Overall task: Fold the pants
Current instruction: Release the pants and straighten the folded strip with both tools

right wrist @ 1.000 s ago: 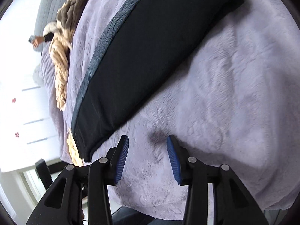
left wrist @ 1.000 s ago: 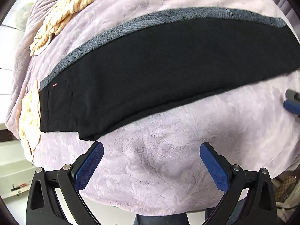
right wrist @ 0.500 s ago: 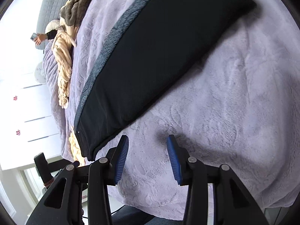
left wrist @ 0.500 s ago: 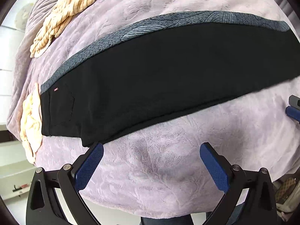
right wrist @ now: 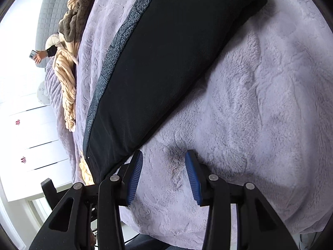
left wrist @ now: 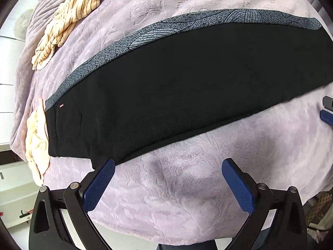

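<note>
The left gripper (left wrist: 168, 166) sits at the bottom of its own view with the 2 blue pads spread wide and nothing between them, just pinkish-lilac fuzzy blanket (left wrist: 187, 198) underneath. Its left pad is right at the lower edge of the pants (left wrist: 177, 87), near the corner, but it isn't clamped on any fabric.

The right gripper (right wrist: 164, 160) is at the bottom of its view too, jaws about half open, empty as well, pads hovering over bare blanket (right wrist: 260, 114). Its left finger is just beside the near corner of the pants (right wrist: 162, 66). In the left view you can catch a bit of that same right gripper (left wrist: 327, 112) poking in at the right edge of the frame, just below the pants' lower edge.

The pants themselves are black with a grey patterned strip along the far side, lying flat and long across the middle of the left view, already doubled leg on leg from the look of it. There's a small red tag (left wrist: 61, 105) near the left end.

Other stuff around: a striped cream cloth (left wrist: 68, 18) bunched in the upper left, well clear of the pants, and a plain yellowish cloth (left wrist: 36, 143) touching the left end of the pants, part of it tucked under. In the right view's upper left there's a brown fuzzy throw (right wrist: 77, 18), a grey quilted headboard (right wrist: 54, 2), and someone's hand holding a phone (right wrist: 34, 54).
</note>
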`<state>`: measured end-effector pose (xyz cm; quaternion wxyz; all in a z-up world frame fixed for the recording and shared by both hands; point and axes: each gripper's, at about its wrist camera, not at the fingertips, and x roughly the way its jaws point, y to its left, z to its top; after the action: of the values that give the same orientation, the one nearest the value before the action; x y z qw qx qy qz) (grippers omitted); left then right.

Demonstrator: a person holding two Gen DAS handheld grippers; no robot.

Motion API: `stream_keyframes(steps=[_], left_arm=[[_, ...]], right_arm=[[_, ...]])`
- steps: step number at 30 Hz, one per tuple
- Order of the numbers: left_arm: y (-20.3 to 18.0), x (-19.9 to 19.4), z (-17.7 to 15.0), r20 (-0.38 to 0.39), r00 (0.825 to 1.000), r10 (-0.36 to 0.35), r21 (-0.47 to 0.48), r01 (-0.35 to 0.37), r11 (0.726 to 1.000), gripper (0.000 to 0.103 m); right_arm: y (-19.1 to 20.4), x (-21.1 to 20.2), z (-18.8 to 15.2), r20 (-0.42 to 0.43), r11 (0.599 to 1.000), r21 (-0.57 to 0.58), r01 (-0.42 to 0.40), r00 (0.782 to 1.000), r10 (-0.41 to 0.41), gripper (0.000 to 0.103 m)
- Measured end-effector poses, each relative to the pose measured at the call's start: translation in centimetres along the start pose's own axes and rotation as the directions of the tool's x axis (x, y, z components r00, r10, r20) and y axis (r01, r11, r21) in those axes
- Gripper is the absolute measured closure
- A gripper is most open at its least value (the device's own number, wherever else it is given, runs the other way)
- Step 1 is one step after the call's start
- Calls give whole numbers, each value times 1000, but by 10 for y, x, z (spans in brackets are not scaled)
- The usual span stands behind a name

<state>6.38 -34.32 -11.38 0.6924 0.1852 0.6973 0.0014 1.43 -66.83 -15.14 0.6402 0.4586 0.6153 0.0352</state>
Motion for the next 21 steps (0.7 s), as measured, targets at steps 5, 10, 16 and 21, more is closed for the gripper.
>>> stream_keyframes(steps=[5,10,16,21], left_arm=[[1,4,-1,-18,1000,6,-7,-6,1000,0],[-1,2,-4,-13,1000,14,-3,-14,1000,0],[-6,0,-7,-4,1000,25,21,-25,999,0],[-11,-9,3,40,999,15,30,-16,999,0]], right_arm=[[-2,1,5,-1,1000,7,-4,1000,4,57],[-1,0,8,7,1000,7,-9,1000,9,57],[-4,-7,9,35,1000,18,-20,999,20,57],[-11,-18,10,76,999,37,-35,997,32,57]])
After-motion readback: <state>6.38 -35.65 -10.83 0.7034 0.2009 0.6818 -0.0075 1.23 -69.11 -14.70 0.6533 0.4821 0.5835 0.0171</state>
